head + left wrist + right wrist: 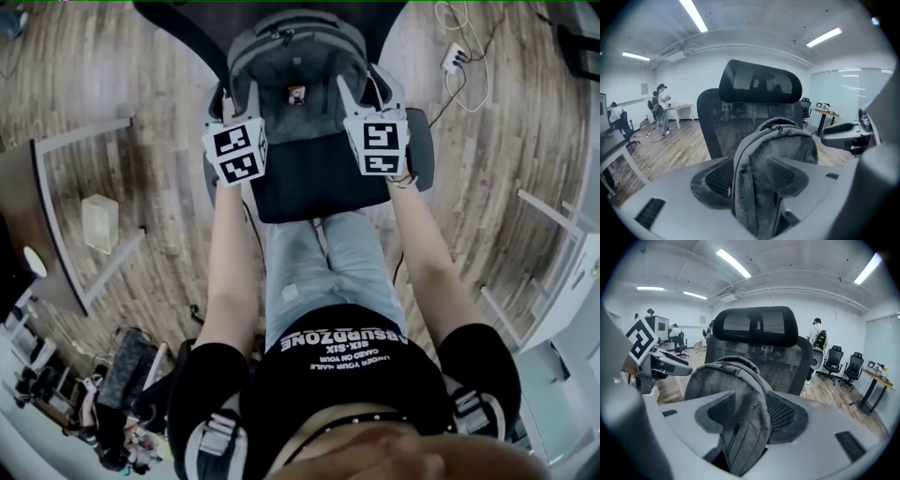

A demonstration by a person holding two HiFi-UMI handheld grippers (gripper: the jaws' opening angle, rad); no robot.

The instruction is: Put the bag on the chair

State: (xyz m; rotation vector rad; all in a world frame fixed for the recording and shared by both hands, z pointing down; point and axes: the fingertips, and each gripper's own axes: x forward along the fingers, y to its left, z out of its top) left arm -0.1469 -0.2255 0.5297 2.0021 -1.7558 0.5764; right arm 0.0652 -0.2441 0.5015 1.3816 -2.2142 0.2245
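Note:
A grey backpack (295, 84) stands upright on the black office chair's seat (309, 187), leaning against the mesh backrest (724, 131) under the headrest (754, 326). My left gripper (240, 101) is at the bag's left side and my right gripper (361, 94) at its right side. In the left gripper view the jaws (749, 176) stand wide open with the bag's (773, 150) side edge between them, not pinched. In the right gripper view the jaws (747, 418) are likewise open around the bag's (726, 380) other edge.
A desk (56, 216) stands at the left with a white box (98, 222) on the floor under it. A power strip with cables (455, 56) lies at the far right. More office chairs (843, 364) and people (661, 108) are in the background.

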